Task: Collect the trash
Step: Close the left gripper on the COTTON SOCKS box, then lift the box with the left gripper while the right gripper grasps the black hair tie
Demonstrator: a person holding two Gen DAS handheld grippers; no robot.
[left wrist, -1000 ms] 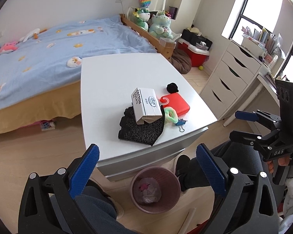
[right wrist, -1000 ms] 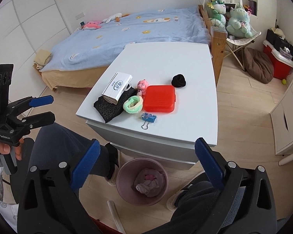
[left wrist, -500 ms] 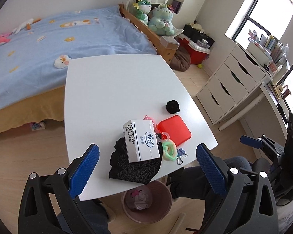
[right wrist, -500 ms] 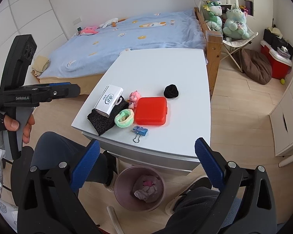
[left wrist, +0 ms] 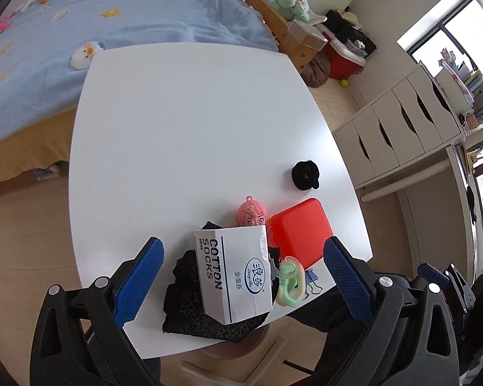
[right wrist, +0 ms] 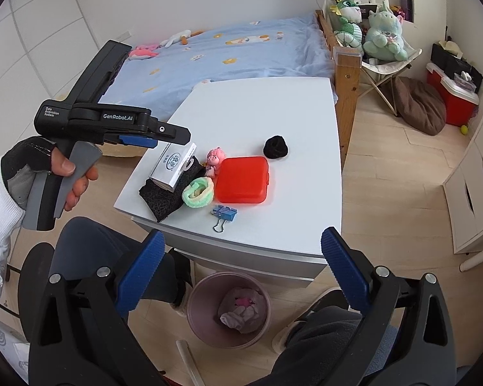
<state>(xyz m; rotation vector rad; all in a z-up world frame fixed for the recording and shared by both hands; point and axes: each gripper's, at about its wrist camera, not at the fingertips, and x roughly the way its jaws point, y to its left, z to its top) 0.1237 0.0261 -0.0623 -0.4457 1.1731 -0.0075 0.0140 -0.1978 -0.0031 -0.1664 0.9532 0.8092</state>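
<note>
A torn white "COTTON SOCKS" box (left wrist: pixel 233 275) lies on black socks (left wrist: pixel 190 315) near the white table's (left wrist: pixel 183 122) front edge; it also shows in the right wrist view (right wrist: pixel 174 165). My left gripper (left wrist: pixel 241 283) is open and empty, hovering just above the box; from the right it shows over the table's left corner (right wrist: pixel 154 136). My right gripper (right wrist: pixel 241 276) is open and empty, held low before the table, above a pink trash bin (right wrist: pixel 228 308) with crumpled trash inside.
On the table sit a red case (right wrist: pixel 243 180), a green scrunchie (right wrist: pixel 198 192), a pink doll keychain (right wrist: pixel 215 160), a blue binder clip (right wrist: pixel 223 215) and a black scrunchie (right wrist: pixel 275 148). A bed (right wrist: pixel 225 54) stands behind, white drawers (left wrist: pixel 399 128) to the right.
My left gripper has risen and moved forward over the table until the sock box lies between its fingers. My right gripper has barely moved.
</note>
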